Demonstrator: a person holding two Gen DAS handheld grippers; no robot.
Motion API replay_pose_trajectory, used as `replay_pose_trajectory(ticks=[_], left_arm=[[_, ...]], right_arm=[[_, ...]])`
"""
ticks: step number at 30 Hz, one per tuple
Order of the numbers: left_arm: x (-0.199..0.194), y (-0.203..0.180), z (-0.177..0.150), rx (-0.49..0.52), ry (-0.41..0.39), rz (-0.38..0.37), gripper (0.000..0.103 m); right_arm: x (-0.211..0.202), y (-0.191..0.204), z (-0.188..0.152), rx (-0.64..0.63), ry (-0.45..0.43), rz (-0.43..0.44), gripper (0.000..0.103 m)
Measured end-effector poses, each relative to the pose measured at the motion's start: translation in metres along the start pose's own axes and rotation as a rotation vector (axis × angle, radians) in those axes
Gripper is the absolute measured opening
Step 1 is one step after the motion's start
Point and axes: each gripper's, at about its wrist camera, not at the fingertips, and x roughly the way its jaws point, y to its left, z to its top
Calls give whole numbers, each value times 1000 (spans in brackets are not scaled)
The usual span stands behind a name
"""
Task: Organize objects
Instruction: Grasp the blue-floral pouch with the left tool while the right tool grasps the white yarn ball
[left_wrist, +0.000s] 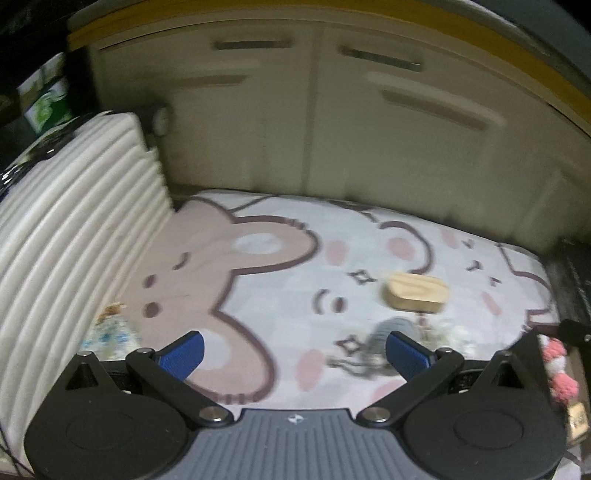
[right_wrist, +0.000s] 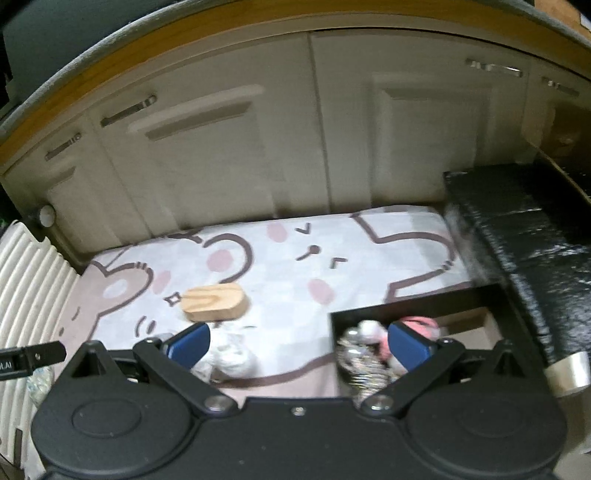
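Observation:
A wooden oval block (left_wrist: 415, 292) lies on the cartoon bear mat (left_wrist: 280, 280); it also shows in the right wrist view (right_wrist: 216, 302). My left gripper (left_wrist: 294, 354) is open and empty, low over the mat, with the block ahead to the right. A blurred grey and white item (left_wrist: 388, 343) lies by its right finger. My right gripper (right_wrist: 300, 345) is open and empty. A white crumpled item (right_wrist: 232, 354) lies by its left finger. A black box (right_wrist: 413, 308) holds a pink and white plush (right_wrist: 421, 325) and a shiny metal item (right_wrist: 360, 358).
A ribbed white cushion (left_wrist: 74, 229) stands at the left. Cream cabinet doors (left_wrist: 317, 122) stand behind the mat. A black wrapped block (right_wrist: 524, 236) is at the right. A floral packet (left_wrist: 110, 328) lies at the mat's left edge. The left gripper's tip (right_wrist: 33, 356) shows at the far left.

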Motion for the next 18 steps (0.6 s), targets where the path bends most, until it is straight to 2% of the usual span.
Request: replay_pose_trajectory(ticks=[6, 16, 18], left_arm=[[5, 49, -3, -102, -13, 81, 103], [29, 122, -16, -392, -9, 272, 103], [33, 132, -19, -433, -9, 292, 103]], right_arm=[[19, 27, -4, 11, 21, 34, 103], [48, 60, -10, 1, 40, 51, 103], [53, 63, -11, 11, 47, 52, 103]])
